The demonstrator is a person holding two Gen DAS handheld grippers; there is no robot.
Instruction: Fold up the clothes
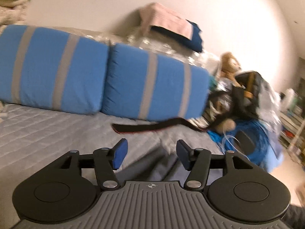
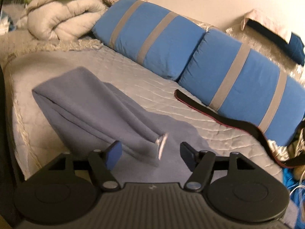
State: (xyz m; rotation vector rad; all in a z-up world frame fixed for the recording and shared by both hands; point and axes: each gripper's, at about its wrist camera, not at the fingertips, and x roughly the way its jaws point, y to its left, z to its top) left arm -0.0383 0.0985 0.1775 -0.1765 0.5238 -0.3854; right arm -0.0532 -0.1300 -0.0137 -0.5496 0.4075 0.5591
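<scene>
Grey-blue garment (image 2: 91,106) lies on the quilted bed (image 2: 133,80), bunched into long ridges. Its near end, with a pale blurred edge (image 2: 161,145), falls between the tongs of the right gripper (image 2: 149,155), a flatter layer spread underneath. Looks like a lengthwise fold just laid down and let go; my read, not certain.

Right tongs stand wide, pads clear of the cloth, holding nothing. Left gripper (image 1: 150,155): tongs partly open, also empty, with dark grey folds of the garment (image 1: 152,164) just below and between them.

How to do this step well:
- Before re-gripping, flatten those ridges. The top layer is humped, not flat, so any next fold will trap the bulk.
- Take the two near corners, one per gripper, pinching both layers together.
- Pull gently apart to tension the edge, then carry it toward the far end and lay it down square.
- Keep away from the black strap (image 2: 219,114) lying beside the blue striped pillows (image 2: 190,47); it's near enough to snag on a wide sweep.
- Rumpled cream duvet (image 2: 63,19) sits far left, well apart, no issue.

Writing: none readable. Only a small crosshair mark (image 1: 151,185) on the left gripper body; the matching mark in the right view is too blurred to tell.
</scene>
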